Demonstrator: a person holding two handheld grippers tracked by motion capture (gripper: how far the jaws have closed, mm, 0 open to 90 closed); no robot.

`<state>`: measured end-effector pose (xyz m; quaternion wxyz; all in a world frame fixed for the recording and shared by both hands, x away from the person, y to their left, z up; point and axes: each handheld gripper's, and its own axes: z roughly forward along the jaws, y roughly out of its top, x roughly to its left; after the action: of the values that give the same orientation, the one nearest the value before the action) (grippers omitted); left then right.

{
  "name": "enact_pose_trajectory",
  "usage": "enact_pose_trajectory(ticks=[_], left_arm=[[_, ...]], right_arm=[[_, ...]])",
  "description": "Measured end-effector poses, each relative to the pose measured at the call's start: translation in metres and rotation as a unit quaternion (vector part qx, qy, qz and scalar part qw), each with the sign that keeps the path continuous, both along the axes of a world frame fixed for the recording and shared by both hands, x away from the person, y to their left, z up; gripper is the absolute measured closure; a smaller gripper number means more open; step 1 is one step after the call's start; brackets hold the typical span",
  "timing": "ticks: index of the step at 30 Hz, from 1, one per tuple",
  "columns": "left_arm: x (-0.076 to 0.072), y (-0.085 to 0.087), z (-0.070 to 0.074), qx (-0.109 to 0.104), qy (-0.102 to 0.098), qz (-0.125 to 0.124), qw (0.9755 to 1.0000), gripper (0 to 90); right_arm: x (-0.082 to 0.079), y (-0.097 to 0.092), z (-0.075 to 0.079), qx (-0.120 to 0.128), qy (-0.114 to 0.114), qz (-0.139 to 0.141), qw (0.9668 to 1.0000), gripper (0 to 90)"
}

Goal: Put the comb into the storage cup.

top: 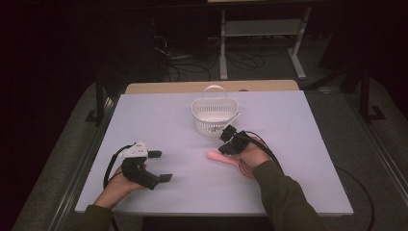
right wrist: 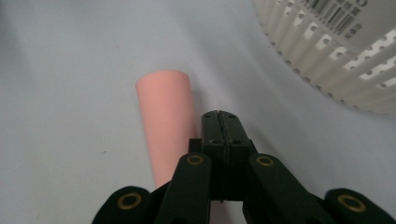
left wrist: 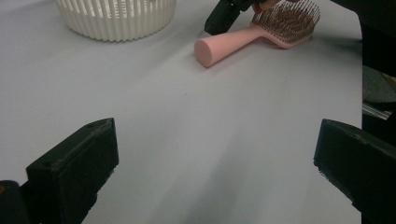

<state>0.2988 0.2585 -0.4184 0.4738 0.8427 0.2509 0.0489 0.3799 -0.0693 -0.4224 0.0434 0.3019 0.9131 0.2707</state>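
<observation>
A pink hairbrush (top: pixel 226 160) lies flat on the white table (top: pixel 298 144), its handle end pointing left; its bristles (left wrist: pixel 292 18) face up. My right gripper (top: pixel 224 148) hovers over the handle (right wrist: pixel 166 121), jaws pressed together with nothing between them (right wrist: pixel 223 126). A white slotted basket (top: pixel 214 115) with a handle stands just beyond it. My left gripper (top: pixel 161 166) rests at the front left, jaws wide apart and holding nothing (left wrist: pixel 215 154), facing the hairbrush (left wrist: pixel 243 39) and the basket (left wrist: pixel 116 18).
The person's hands and dark sleeves come in from the table's front edge. A barcode label (right wrist: pixel 341 14) sits on the basket wall. Behind the table are a wooden board (top: pixel 211 86), cables and a metal stand (top: pixel 260 43) on the dark floor.
</observation>
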Motion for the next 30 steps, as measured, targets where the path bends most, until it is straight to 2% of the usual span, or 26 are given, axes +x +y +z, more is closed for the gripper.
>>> enact_pose_trajectory(ticks=[30], left_arm=[[-0.001,-0.002,0.000,0.002,0.001,-0.001,1.0000,0.0]], right_arm=[[-0.034,0.021,0.003,0.019,-0.005,0.043,0.9989,89.3]])
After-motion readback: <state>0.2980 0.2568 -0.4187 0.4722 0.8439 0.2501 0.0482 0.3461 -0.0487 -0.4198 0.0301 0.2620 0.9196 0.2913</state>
